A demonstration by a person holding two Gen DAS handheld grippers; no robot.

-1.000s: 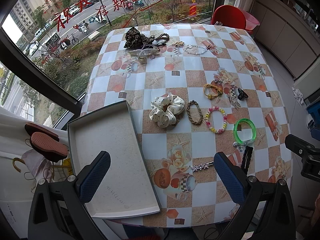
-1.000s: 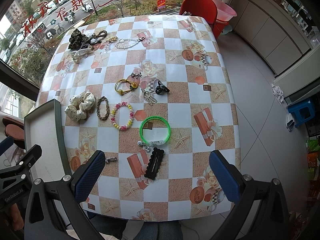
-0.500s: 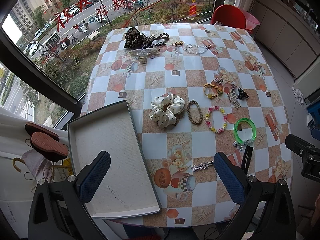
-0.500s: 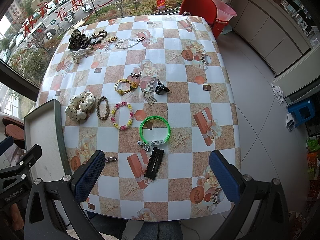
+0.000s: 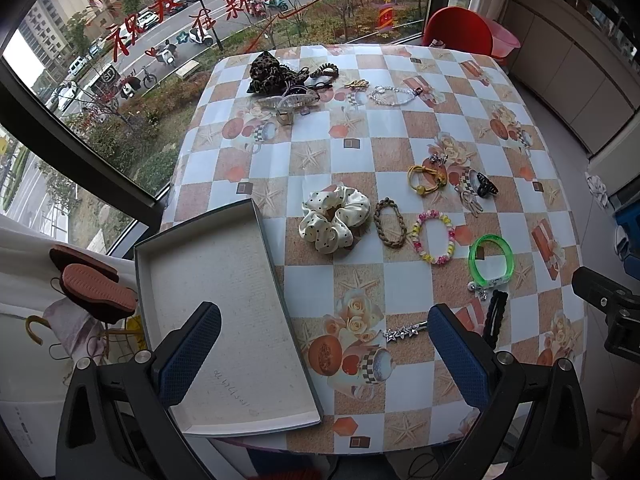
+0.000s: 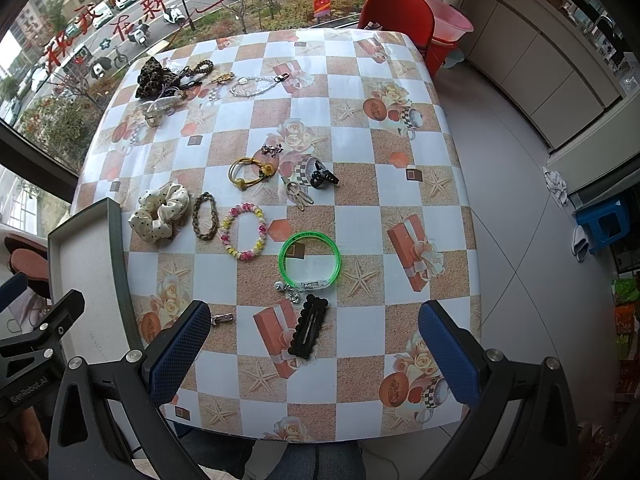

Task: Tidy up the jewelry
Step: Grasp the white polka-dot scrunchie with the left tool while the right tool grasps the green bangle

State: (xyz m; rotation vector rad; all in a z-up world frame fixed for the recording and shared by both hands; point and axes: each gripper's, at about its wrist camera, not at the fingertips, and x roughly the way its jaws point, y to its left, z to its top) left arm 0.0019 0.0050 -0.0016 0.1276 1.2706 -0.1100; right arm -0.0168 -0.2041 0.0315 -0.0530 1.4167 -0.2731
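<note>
An empty grey box lid tray [image 5: 208,280] sits at the table's near left corner; its edge shows in the right wrist view [image 6: 80,260]. Jewelry lies spread on the checked tablecloth: a cream dotted scrunchie [image 5: 334,218], brown braided band [image 5: 389,223], pastel bead bracelet [image 5: 434,237], green bangle [image 6: 309,261], black hair clip [image 6: 308,331], silver star clip [image 5: 404,332]. My left gripper [image 5: 324,356] is open and empty above the tray's right edge. My right gripper [image 6: 314,354] is open and empty above the black clip.
A yellow hair tie [image 6: 250,174], black claw clip [image 6: 324,176] and silver pieces lie mid-table. A leopard scrunchie [image 5: 268,74], clear clip and chain bracelet [image 5: 394,95] lie at the far edge. A red chair [image 6: 396,20] stands behind the table; windows are to the left.
</note>
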